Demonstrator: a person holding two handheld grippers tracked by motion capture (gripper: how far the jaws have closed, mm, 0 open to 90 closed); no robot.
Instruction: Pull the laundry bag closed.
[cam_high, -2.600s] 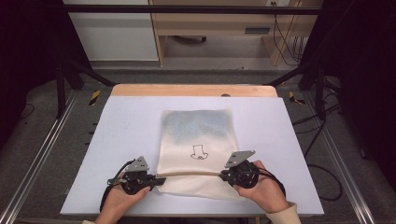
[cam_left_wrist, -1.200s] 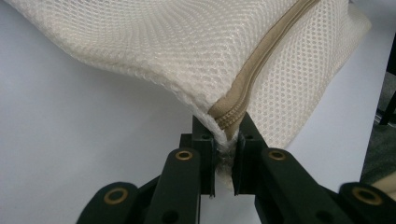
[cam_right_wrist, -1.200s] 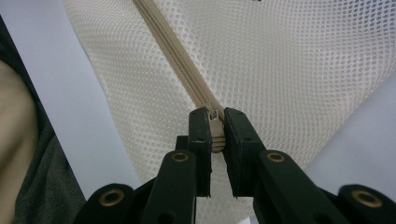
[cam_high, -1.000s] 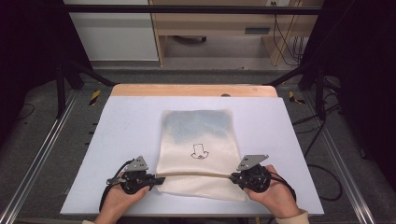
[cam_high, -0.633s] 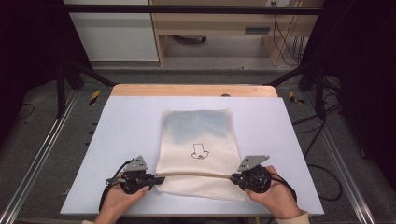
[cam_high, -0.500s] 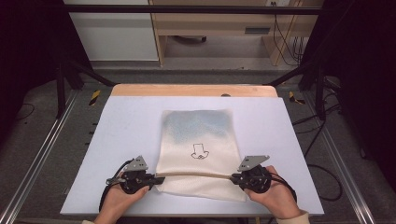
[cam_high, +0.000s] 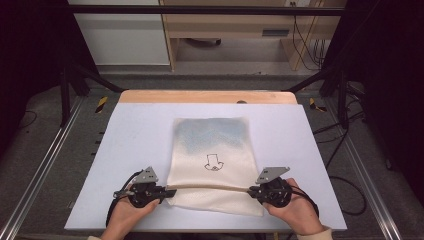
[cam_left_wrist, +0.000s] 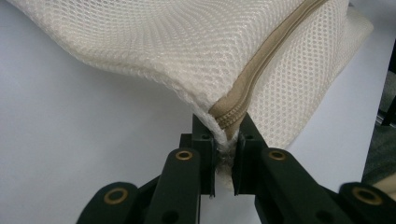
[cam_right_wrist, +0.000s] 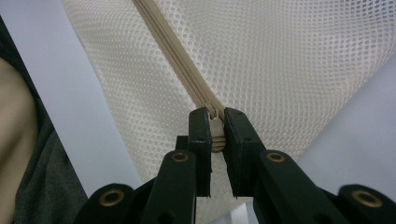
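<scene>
Lying flat: cream mesh bag (cam_high: 212, 160), tan zipper (cam_left_wrist: 261, 60).

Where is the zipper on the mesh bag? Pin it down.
In the high view, the zipper runs across the mesh bag near its front edge, between the left gripper and right gripper.

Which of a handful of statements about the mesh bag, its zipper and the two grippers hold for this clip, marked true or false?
1. The left gripper is shut on the corner of the mesh bag at the zipper's end. True.
2. The right gripper hangs open above the bag. False: it is shut on the zipper.
3. The bag lies on a pale table. True.
4. The bag is solid black. False: it is cream mesh with a small dark drawing.
5. Both grippers hold the bag's far edge. False: they hold the near end, by the person's hands.
</scene>
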